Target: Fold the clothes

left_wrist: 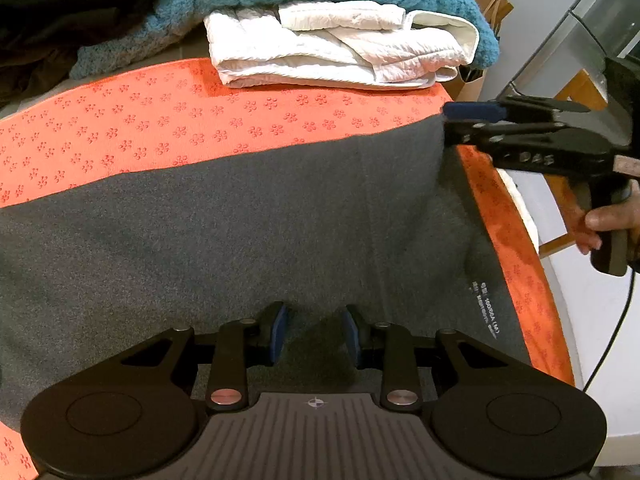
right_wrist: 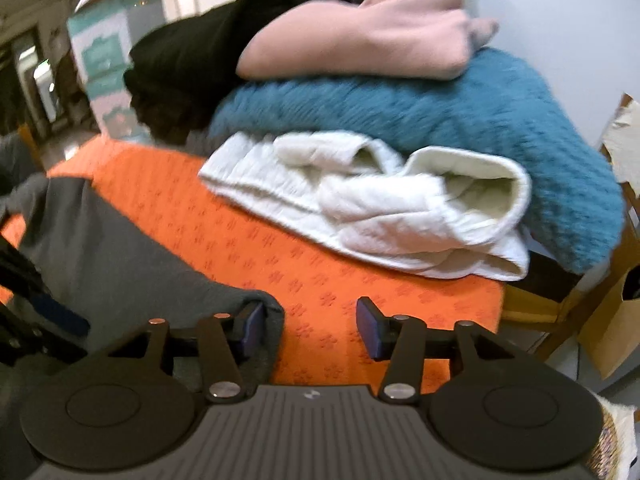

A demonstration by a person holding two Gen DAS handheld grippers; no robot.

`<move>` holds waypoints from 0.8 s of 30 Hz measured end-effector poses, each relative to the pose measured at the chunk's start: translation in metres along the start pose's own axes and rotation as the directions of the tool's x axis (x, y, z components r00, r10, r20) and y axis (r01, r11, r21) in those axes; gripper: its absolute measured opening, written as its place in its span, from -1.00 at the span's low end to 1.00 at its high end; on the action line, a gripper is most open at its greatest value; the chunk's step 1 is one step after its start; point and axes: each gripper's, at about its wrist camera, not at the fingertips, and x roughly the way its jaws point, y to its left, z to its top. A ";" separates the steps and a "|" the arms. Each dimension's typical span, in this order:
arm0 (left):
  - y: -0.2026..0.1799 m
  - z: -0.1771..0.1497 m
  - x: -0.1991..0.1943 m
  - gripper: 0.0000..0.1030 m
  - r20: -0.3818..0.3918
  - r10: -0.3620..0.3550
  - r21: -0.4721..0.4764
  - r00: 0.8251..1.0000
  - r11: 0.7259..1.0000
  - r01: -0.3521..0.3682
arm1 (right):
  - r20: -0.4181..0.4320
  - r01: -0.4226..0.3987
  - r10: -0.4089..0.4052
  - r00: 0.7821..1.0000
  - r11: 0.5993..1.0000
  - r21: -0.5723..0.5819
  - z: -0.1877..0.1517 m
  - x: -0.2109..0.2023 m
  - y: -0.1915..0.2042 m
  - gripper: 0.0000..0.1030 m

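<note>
A dark grey garment (left_wrist: 248, 224) lies flat on an orange flower-print mat (left_wrist: 160, 120); a printed size label shows near its right edge. My left gripper (left_wrist: 316, 334) is open, hovering low over the grey cloth with nothing between its pads. My right gripper (right_wrist: 310, 330) is open; its left pad (right_wrist: 252, 326) touches the grey garment's corner (right_wrist: 120, 264), its right pad is over the mat (right_wrist: 320, 264). In the left wrist view the right gripper (left_wrist: 472, 118) sits at the garment's far right corner.
A folded white quilted garment (left_wrist: 340, 52) lies at the mat's far end, against a teal knit (right_wrist: 440, 112), a pink garment (right_wrist: 360, 36) and black clothes (right_wrist: 192, 60). The table edge and a wooden chair (left_wrist: 576, 92) are on the right.
</note>
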 end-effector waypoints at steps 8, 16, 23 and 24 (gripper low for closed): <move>0.000 0.001 0.000 -0.33 0.002 -0.006 0.009 1.000 1.000 0.006 | -0.024 0.058 -0.056 0.998 0.996 0.064 -0.013 -0.032 0.000 0.11; -0.005 0.002 0.001 -0.27 -0.004 0.007 0.066 1.000 0.998 -0.006 | -0.074 0.167 -0.157 0.985 0.972 0.168 -0.038 -0.088 0.001 0.10; -0.012 0.003 -0.004 -0.06 -0.003 0.056 0.131 0.998 0.990 -0.055 | -0.132 0.179 -0.149 0.980 0.951 0.254 -0.080 -0.137 0.036 0.10; -0.012 0.004 -0.008 0.01 0.004 0.061 0.135 0.998 0.989 -0.061 | -0.136 0.175 -0.143 0.980 0.949 0.261 -0.085 -0.141 0.046 0.10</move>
